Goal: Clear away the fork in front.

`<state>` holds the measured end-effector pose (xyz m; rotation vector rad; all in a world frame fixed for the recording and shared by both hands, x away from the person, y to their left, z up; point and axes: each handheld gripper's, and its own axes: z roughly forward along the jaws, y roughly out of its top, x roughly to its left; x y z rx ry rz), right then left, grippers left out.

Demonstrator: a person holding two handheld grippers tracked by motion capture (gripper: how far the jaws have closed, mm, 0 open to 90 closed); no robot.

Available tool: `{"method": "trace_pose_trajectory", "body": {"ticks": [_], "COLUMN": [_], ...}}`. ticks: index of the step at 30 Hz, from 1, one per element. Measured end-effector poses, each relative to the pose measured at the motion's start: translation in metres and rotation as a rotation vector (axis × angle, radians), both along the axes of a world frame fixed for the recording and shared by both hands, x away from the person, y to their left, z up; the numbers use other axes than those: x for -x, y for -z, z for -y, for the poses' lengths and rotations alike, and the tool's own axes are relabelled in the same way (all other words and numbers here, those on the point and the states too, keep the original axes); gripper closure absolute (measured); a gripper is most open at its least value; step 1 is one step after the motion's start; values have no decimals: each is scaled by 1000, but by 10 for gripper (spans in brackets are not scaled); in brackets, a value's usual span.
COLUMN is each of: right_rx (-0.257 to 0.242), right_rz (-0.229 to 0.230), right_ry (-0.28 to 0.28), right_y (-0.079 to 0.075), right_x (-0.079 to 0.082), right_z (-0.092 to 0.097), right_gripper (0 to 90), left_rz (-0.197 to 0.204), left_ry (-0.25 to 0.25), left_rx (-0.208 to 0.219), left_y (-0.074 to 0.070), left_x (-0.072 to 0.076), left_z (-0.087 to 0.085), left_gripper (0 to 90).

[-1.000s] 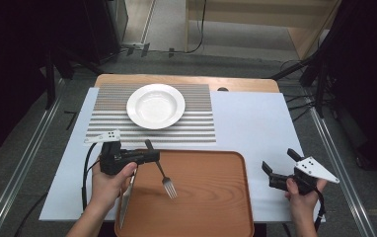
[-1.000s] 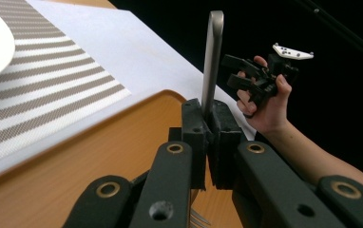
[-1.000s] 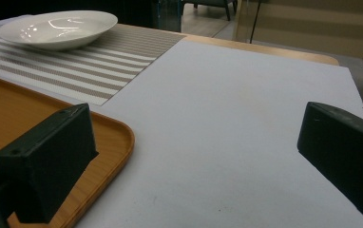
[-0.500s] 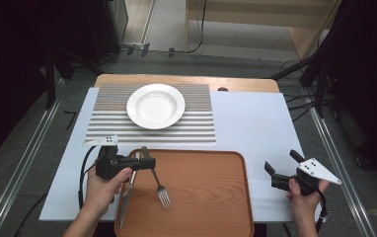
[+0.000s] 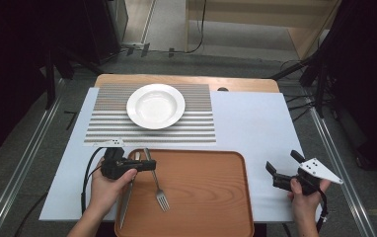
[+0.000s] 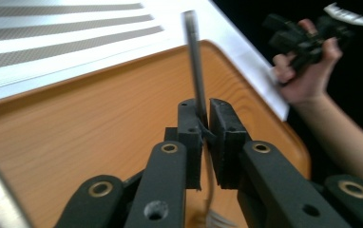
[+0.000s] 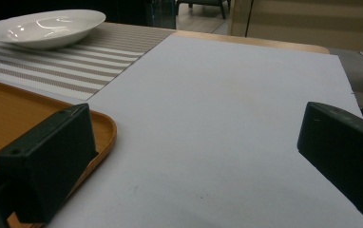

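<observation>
A: Where is the fork [image 5: 157, 176] against the tray [image 5: 216, 207]?

B: Over the tray's left part, just inside its left rim. Its handle end points toward the tray's far edge and its tines toward the near edge. In the high view I cannot tell whether the tines touch the wood.

A: And the left gripper [image 5: 149, 166]?

B: It reaches in over the tray's left rim, held by the left hand [image 5: 108, 183] just outside that rim. The jaws are nearly together, with the fork's handle [image 6: 195, 61] clamped between the pads; they have just been opening a little, yet in the left gripper view the metal sits tight between them.

A: Anything close to it on that side?

B: A knife [image 5: 127, 195] lies along the tray's left rim, just beside the hand, so that edge is crowded.

A: Where is there room?

B: The tray's middle and right part are bare wood. Beyond its far edge lies the striped mat [image 5: 191, 131], with the white plate [image 5: 156, 105] well apart from the tray.

A: The right gripper [image 5: 286, 166]?

B: Off the tray's right rim, over the white sheet [image 5: 255, 123] and near the tray's near right corner. Its jaws stand wide apart with nothing between them, and the right gripper view shows the tray's rounded rim [image 7: 104, 124] by one jaw.
</observation>
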<state>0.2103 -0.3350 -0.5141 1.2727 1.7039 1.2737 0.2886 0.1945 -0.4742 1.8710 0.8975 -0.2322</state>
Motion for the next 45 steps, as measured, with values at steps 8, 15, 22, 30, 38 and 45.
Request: {"method": "trace_pose_trajectory", "body": {"ticks": [8, 15, 22, 30, 38, 45], "right_rx": [-9, -7, -11, -7, 0, 0], "right_rz": [-2, -7, -9, -9, -11, -14], "right_ry": [6, 3, -1, 0, -3, -1], "right_y": [1, 2, 2, 3, 3, 4], "right_x": [0, -1, -1, -2, -3, -4], "right_z": [2, 1, 1, 1, 0, 0], "right_gripper": [0, 0, 0, 0, 0, 0], "left_rz": [59, 82, 163, 155, 152, 147], "left_ry": [-64, -69, -139, -38, 92, 93], "left_rx": [-211, -317, -450, -381, -457, -467], "left_y": [11, 18, 20, 18, 25, 24], "left_x": [1, 2, 7, 12, 16, 14], "left_z": [14, 22, 27, 25, 40, 34], "left_gripper": [663, 609, 520, 809, 896, 896]}}
